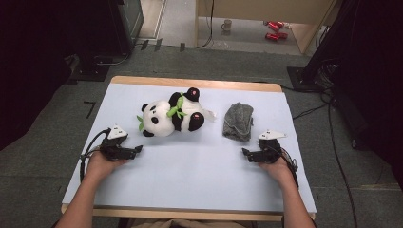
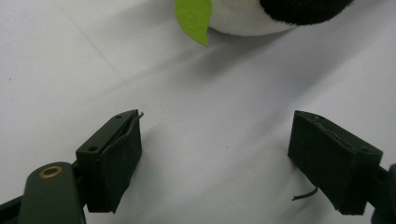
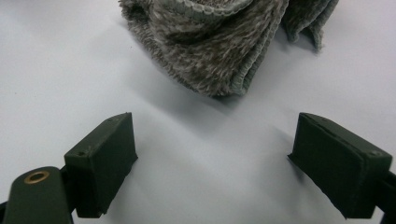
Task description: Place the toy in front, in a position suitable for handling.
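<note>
Panda toy (image 1: 172,117) lies on its side just beyond the left gripper (image 1: 138,150) — long axis across the table, jaws spread, empty. Grey cloth (image 1: 238,121) sits bunched just ahead of the right gripper (image 1: 245,152), also spread, nearer that hand. Pale sheet (image 1: 199,166) covers the table; carpet and cables around it.

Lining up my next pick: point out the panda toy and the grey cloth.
panda toy (image 1: 164,118): high view, on its white head.
grey cloth (image 3: 219,51): right gripper view, on its bunched middle fold.
</note>
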`<state>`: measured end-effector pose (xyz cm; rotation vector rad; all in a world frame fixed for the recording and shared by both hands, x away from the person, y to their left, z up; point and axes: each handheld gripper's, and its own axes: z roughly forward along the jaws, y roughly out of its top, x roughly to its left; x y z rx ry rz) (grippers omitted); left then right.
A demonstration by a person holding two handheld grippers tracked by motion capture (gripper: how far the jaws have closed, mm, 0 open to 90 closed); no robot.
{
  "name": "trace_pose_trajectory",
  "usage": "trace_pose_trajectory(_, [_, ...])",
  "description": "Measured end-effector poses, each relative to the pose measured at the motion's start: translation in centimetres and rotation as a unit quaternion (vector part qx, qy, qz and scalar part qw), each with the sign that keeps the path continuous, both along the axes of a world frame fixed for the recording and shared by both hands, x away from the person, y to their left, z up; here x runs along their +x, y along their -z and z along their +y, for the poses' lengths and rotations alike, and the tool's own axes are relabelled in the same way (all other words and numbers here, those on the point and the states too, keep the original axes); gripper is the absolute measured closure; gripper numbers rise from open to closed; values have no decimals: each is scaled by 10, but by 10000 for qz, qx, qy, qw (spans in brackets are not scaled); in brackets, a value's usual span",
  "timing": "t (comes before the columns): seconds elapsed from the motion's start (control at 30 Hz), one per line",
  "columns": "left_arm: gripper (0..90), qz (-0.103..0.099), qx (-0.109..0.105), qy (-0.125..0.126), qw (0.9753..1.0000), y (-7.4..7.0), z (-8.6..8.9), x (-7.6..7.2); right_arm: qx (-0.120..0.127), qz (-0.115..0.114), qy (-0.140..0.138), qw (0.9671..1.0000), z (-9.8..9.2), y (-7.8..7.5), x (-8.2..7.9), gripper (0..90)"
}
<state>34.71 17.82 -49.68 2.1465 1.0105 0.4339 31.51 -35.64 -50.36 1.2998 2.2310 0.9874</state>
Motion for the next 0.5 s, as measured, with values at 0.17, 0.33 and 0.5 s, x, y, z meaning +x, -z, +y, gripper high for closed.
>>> trace_pose_trajectory(0.17, [170, 5, 1, 1, 10000, 0, 0, 0, 6, 6, 2, 10000, 0, 0, 0, 128])
trace_pose_trajectory(0.33, [171, 9, 0, -4, 10000, 0, 0, 0, 2, 8, 4, 10000, 0, 0, 0, 128])
trace_pose_trajectory(0.5, [172, 51, -14, -130, 9999, -1, -2, 0, 2, 7, 2, 10000, 0, 0, 0, 128])
